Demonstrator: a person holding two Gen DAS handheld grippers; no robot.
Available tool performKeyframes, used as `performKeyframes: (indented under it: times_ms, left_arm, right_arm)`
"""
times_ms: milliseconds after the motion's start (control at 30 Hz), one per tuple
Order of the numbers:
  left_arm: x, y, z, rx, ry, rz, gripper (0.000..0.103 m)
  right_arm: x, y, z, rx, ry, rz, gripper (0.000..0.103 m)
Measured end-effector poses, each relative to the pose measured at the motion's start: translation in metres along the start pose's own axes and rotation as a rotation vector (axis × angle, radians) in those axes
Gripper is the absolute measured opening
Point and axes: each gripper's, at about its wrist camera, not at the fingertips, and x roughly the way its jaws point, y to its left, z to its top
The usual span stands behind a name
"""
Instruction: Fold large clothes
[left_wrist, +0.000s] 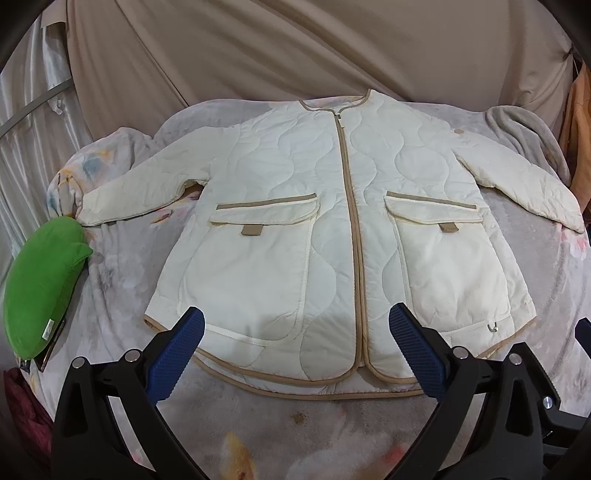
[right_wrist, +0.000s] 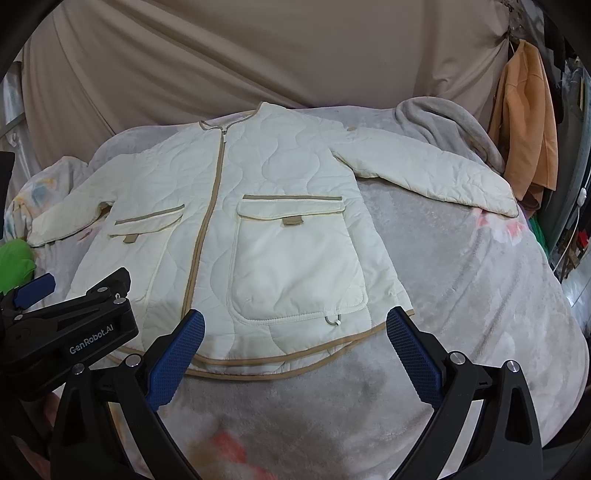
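Lying zipped and face-up on the bed (left_wrist: 295, 413), sleeves spread for folding, the jacket (left_wrist: 332, 221) waits while left tongs (left_wrist: 295, 343) and right tongs (right_wrist: 295, 343) hover wide open (holding nothing) near its hem.

"GenRobot.AI" — white lettering on left gripper (right_wrist: 37, 284).

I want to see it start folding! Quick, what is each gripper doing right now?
Left gripper: open, holding nothing, above the jacket hem.
Right gripper: open, holding nothing, also near the hem.
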Motion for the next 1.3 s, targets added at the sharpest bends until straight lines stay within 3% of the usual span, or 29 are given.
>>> performKeyframes:
  times_ms: [467,600,767,1100,1233,1300]
  left_arm:
    - [0.007,0.009,0.0,-0.004,0.01,-0.01,0.098]
    - [0.021,0.029,0.008,-0.058,0.01,-0.004,0.098]
    - [0.052,0.069,0.026,-0.171,0.012,0.062,0.098]
    - [0.084,0.105,0.058,-0.356,-0.006,0.182,0.098]
    - [0.098,0.098,0.064,-0.378,0.01,0.194,0.098]
    - [0.103,0.093,0.067,-0.375,0.011,0.189,0.098]
  right_arm:
    - [0.013,0.004,0.0,-0.007,0.007,0.018,0.097]
    - [0.028,-0.023,0.005,0.008,-0.024,0.011,0.097]
    - [0.06,-0.109,0.028,0.113,-0.064,-0.021,0.096]
    - [0.15,-0.354,0.079,0.697,-0.179,-0.101,0.097]
    - [0.192,-0.405,0.084,0.867,-0.171,-0.115,0.096]
    - [0.209,-0.42,0.089,0.912,-0.173,-0.105,0.088]
